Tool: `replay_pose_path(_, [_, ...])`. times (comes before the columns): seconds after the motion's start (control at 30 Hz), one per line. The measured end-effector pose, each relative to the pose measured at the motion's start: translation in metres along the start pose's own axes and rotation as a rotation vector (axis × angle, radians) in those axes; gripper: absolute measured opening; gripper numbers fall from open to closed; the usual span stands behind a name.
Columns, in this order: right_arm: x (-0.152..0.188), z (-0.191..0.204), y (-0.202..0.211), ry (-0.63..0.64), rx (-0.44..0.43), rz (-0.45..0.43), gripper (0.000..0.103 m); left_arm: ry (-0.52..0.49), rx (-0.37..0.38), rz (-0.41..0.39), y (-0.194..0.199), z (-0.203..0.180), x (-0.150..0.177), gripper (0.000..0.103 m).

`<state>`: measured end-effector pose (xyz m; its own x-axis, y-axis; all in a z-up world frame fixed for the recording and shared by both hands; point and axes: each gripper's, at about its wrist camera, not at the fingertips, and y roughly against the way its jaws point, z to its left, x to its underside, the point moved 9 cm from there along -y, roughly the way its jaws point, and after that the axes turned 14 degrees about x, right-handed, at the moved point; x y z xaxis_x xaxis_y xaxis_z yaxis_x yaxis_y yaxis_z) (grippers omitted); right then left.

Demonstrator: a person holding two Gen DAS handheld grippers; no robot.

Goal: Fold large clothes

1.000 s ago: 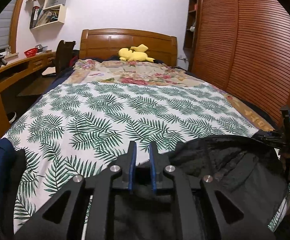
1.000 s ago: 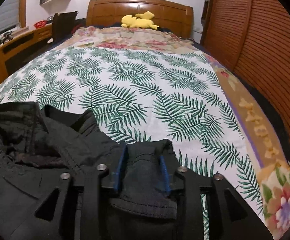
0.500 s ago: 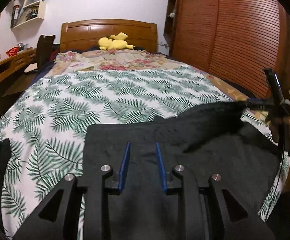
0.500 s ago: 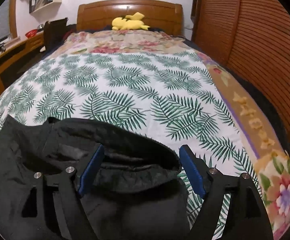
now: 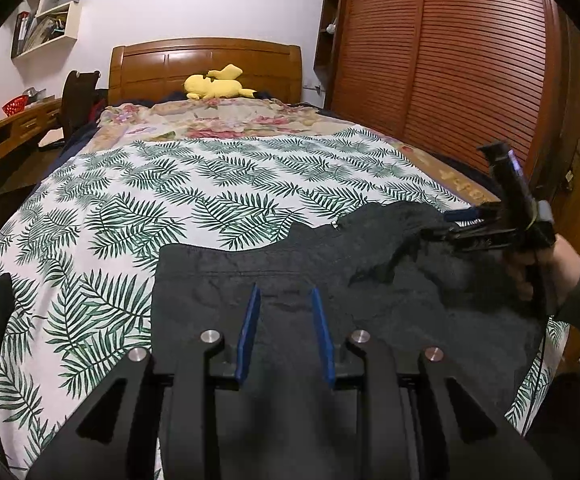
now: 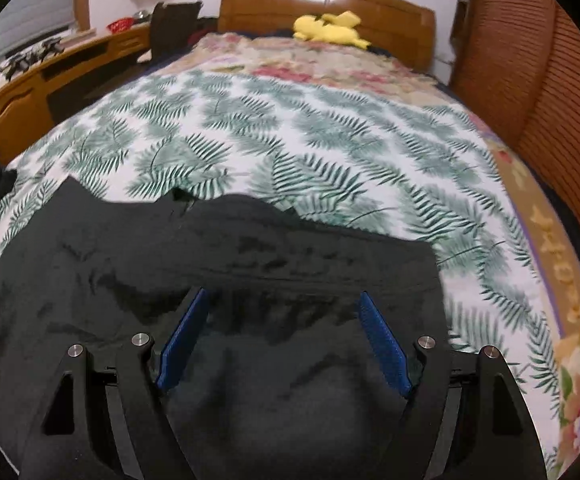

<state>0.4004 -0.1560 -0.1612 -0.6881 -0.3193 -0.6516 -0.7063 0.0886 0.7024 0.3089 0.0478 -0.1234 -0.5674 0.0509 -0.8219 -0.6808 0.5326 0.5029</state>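
Observation:
A large black garment (image 5: 330, 276) lies spread flat at the foot of the bed on the palm-leaf bedspread (image 5: 193, 184); it also fills the lower half of the right wrist view (image 6: 249, 264). My left gripper (image 5: 283, 292) hovers just above the garment's left part, blue pads apart, holding nothing. My right gripper (image 6: 281, 296) is wide open over the garment's right part, empty. The right gripper also shows at the right of the left wrist view (image 5: 470, 224), just above the garment's rumpled right corner.
A yellow plush toy (image 5: 217, 86) lies by the wooden headboard (image 5: 205, 60). A floral blanket (image 5: 217, 120) covers the bed's far end. A slatted wardrobe (image 5: 470, 80) lines the right side. A wooden desk (image 5: 5, 136) and chair stand on the left.
Both grippers have let go of the black garment and opened. It now lies flatter on the bed. Both grippers have pulled back a little above it.

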Motion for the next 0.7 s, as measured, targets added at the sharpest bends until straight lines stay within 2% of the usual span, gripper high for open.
replay_pose_path(0.43, [0.003, 0.026, -0.062, -0.052, -0.077, 0.144, 0.078, 0.001, -0.008, 0.008, -0.003, 0.005, 0.003, 0.026])
replay_pose_path(0.7, [-0.005, 0.031, -0.075, -0.014, -0.058, 0.151, 0.077, -0.01, 0.008, 0.024, -0.011, -0.004, 0.006, 0.026])
